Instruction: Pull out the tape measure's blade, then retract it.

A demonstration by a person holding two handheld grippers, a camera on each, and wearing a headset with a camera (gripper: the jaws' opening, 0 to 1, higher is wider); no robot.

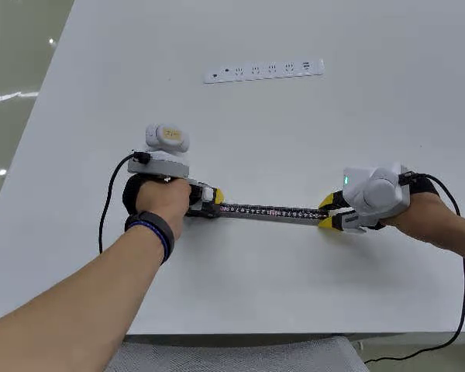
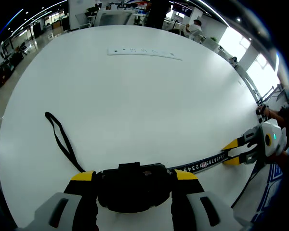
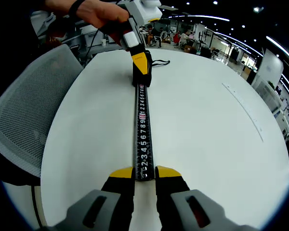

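My left gripper (image 2: 134,176) is shut on the black tape measure case (image 2: 132,187), whose wrist strap (image 2: 62,141) trails over the white table. In the head view that left gripper (image 1: 209,195) holds the case at the left. The dark numbered blade (image 1: 271,211) runs right across the table to my right gripper (image 1: 326,211). In the right gripper view the blade (image 3: 143,130) stretches from the far case (image 3: 142,67) down to my right gripper (image 3: 145,173), whose yellow-tipped jaws are shut on the blade's end.
A white power strip (image 1: 263,70) lies at the far side of the white table (image 1: 333,116). A grey mesh chair (image 3: 24,115) stands at the table's near edge. Black cables (image 1: 107,203) hang from both grippers. People and desks are far behind.
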